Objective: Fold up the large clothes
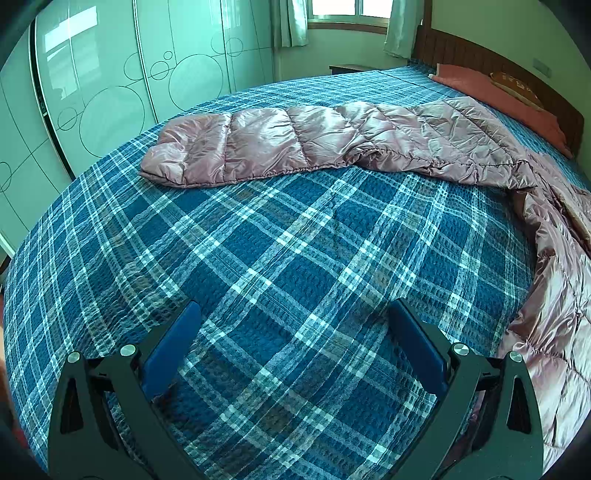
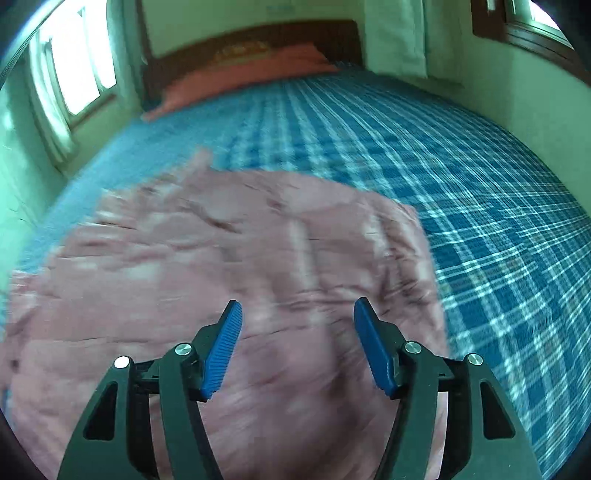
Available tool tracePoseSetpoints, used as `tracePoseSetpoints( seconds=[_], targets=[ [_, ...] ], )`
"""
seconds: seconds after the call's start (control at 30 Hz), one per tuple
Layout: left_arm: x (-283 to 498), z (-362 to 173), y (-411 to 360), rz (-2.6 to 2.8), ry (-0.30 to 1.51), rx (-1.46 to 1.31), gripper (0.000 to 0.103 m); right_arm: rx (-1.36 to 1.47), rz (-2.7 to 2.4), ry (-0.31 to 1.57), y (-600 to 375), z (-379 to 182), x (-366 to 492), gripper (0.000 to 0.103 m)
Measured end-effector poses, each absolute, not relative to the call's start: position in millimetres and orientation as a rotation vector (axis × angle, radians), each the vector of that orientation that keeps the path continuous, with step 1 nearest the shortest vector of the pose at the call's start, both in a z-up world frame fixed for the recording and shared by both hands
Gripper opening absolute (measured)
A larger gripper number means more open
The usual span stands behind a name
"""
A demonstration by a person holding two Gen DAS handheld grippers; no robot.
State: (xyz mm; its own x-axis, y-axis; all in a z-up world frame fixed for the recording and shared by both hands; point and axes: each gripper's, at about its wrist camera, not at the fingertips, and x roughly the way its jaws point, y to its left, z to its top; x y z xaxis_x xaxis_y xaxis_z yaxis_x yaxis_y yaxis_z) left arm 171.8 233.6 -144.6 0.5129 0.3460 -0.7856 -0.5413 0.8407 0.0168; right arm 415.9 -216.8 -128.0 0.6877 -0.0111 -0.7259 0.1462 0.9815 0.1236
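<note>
While nothing is gripped yet, the layout is this: the bed (image 1: 258, 258) with its blue plaid cover fills both views, wardrobe (image 1: 110, 74) along one side, headboard (image 2: 258, 33) and a reddish pillow (image 2: 251, 70) at the far end. The pink puffer jacket (image 1: 369, 136) lies spread on the cover. From my left wrist camera one sleeve (image 1: 221, 147) stretches flat across the bed, well ahead of me, and the body bunches down the right edge of that view. From my right wrist camera the jacket body fills the lower left directly under me, but the frame is motion-blurred, so seams and edges are unreadable there. My left gripper (image 1: 293, 317) is spread wide over bare plaid, just beside the jacket's edge, holding nothing. My right gripper (image 2: 297, 310) is parted, somewhat narrower, above the body, also empty; whether it touches the fabric I can't tell. Step, as I read it: early, garment laid out, no fold made, sleeve still extended. Next move probably needs my left to reach the sleeve end and pinch it so it can fold across the body, with my right either pinning the body or taking a hem. The shell looks slick and puffy, so I'd expect it to slip under a shallow pinch and spring back.
</note>
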Motion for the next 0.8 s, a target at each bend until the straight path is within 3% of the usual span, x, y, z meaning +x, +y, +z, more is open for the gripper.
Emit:
tracePoseSetpoints(
  seconds=[0.2, 0.53, 0.8],
  targets=[
    [171.2, -145.1, 233.7, 0.538, 0.883, -0.247, 0.101, 0.099, -0.092, 0.850, -184.5, -171.5, 405.4, 0.065],
    [167.5, -143.2, 242.3, 0.508, 0.893, -0.296, 0.101, 0.089, -0.081, 0.821, -182.6, -170.8, 403.2, 0.070],
    [158.2, -129.4, 311.6, 0.500, 0.772, -0.531, 0.101, 0.090, -0.072, 0.813, -184.2, -172.1, 399.4, 0.072]
  ],
)
